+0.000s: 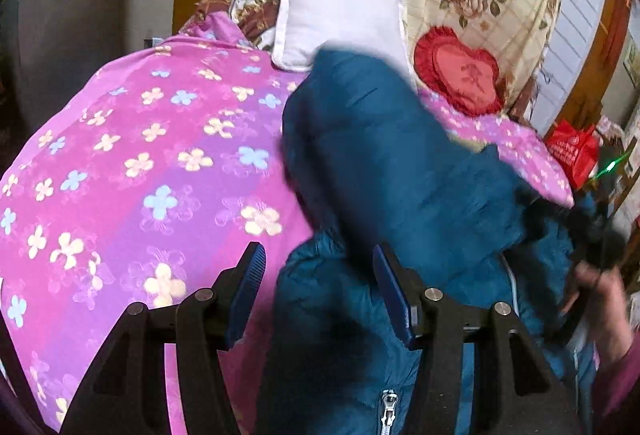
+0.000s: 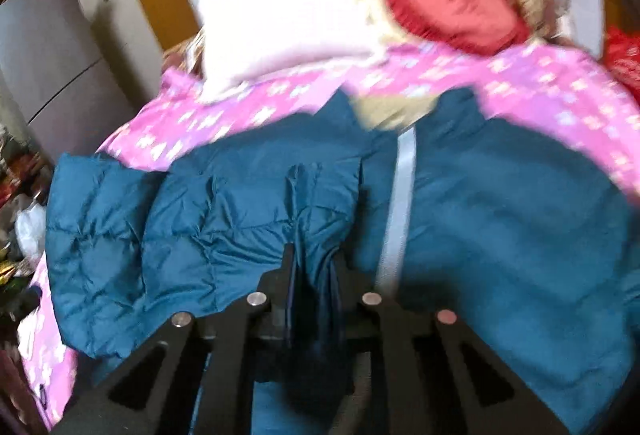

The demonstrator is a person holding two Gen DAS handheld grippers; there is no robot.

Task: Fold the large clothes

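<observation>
Where the left wrist view shows a zipper pull [image 1: 389,411] and a person's hand [image 1: 596,291] at far right, right wrist view shows neither. Left gripper [image 1: 320,295] released, angled down, jaws apart over teal puffer jacket [image 1: 400,175]. Right gripper [image 2: 314,271] clenched on a jacket fold. Jacket spread across pink floral quilt [image 1: 140,155]; bare quilt at left, white pillow [image 1: 340,19] beyond.
</observation>
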